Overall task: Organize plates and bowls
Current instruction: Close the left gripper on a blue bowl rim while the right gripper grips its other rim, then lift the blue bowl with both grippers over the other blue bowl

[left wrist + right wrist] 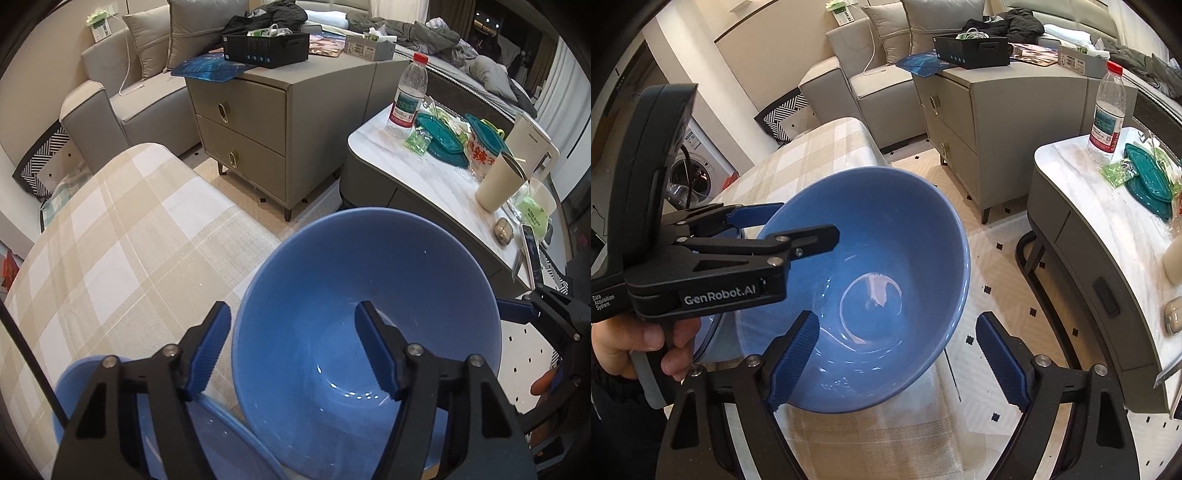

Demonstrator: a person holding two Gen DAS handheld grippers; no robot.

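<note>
A deep blue bowl [332, 295] leans near the edge of the table with the checked cloth [110, 258]. Its near side lies over a second blue dish [68, 398]. My left gripper [291, 314] is open and straddles the bowl's left rim, with one finger outside and one inside. No pad presses on the wall. In the right wrist view the bowl [886, 236] fills the middle. A hand holds the left gripper [809, 225] over the bowl's far left rim. My right gripper [897, 321] is open astride the near right rim, with its left finger [794, 354] over the inside.
Past the table's edge is patterned floor [990, 266]. A grey two-drawer cabinet [251, 136] stands behind. To the right a marble-topped side table [424, 177] holds a water bottle [408, 96], teal containers and a cream cup [498, 181]. A sofa [122, 92] runs along the back left.
</note>
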